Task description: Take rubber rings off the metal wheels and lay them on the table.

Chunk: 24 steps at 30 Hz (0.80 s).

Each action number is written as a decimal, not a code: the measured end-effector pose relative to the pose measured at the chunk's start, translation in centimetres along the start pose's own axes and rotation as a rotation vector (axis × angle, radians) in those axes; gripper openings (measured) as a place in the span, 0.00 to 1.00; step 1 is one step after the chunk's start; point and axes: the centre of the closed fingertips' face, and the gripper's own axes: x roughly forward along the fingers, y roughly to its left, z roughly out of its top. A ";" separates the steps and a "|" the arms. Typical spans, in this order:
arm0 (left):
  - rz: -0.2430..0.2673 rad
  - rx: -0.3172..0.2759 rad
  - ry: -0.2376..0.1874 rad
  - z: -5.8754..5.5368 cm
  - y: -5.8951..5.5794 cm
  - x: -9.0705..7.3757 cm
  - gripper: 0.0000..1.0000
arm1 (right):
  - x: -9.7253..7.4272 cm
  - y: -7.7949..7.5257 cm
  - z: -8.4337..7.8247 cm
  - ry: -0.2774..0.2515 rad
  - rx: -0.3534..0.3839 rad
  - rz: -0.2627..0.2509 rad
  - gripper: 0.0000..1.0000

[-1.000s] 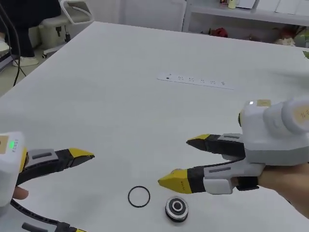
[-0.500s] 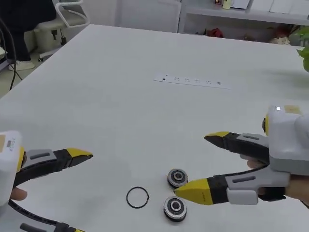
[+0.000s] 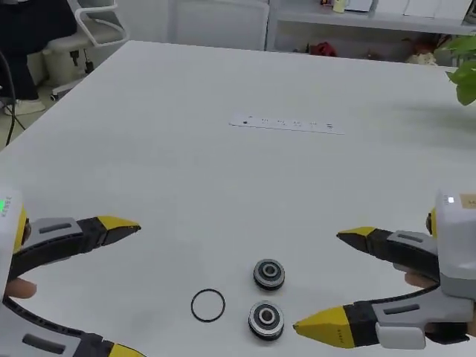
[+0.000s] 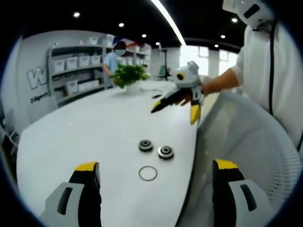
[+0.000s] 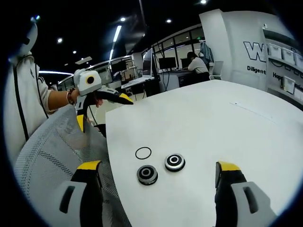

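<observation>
- table (image 3: 149,149): white and flat, with a power strip (image 3: 286,124) lying across its far part, well apart from the work.
- ring (image 3: 207,305): one thin black loop, flat on the table near the front edge, free of both wheels and touching neither.
- near wheel (image 3: 265,318): flat on the table just right of the ring, hub facing up.
- far wheel (image 3: 268,273): flat on the table just beyond the near wheel, a small gap between the two.
- wheel rims: too small to tell whether a ring sits on either.
- left gripper (image 3: 123,286): held above the table left of the ring, jaws spread wide with nothing between them. its own view looks past the yellow tips at the ring and both wheels.
- right gripper (image 3: 321,281): held above the table right of the wheels, jaws spread wide and empty, the lower tip near the near wheel but not touching it.
- the two grippers face each other across the parts, and each shows in the other's view.
- mesh chair back (image 5: 52,151): at the table's front edge, beside the person's white sleeve.
</observation>
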 end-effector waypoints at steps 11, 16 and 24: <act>-0.047 0.073 -0.025 3.3 -1.1 0.9 1.00 | -0.3 0.2 -1.4 0.015 0.032 -0.008 0.93; -0.079 0.103 -0.031 4.5 -1.8 1.6 1.00 | -0.4 0.1 -1.8 0.014 0.039 -0.007 0.92; -0.097 0.174 -0.060 6.2 -1.8 3.0 0.93 | -0.4 0.3 -2.0 0.002 0.042 0.009 0.86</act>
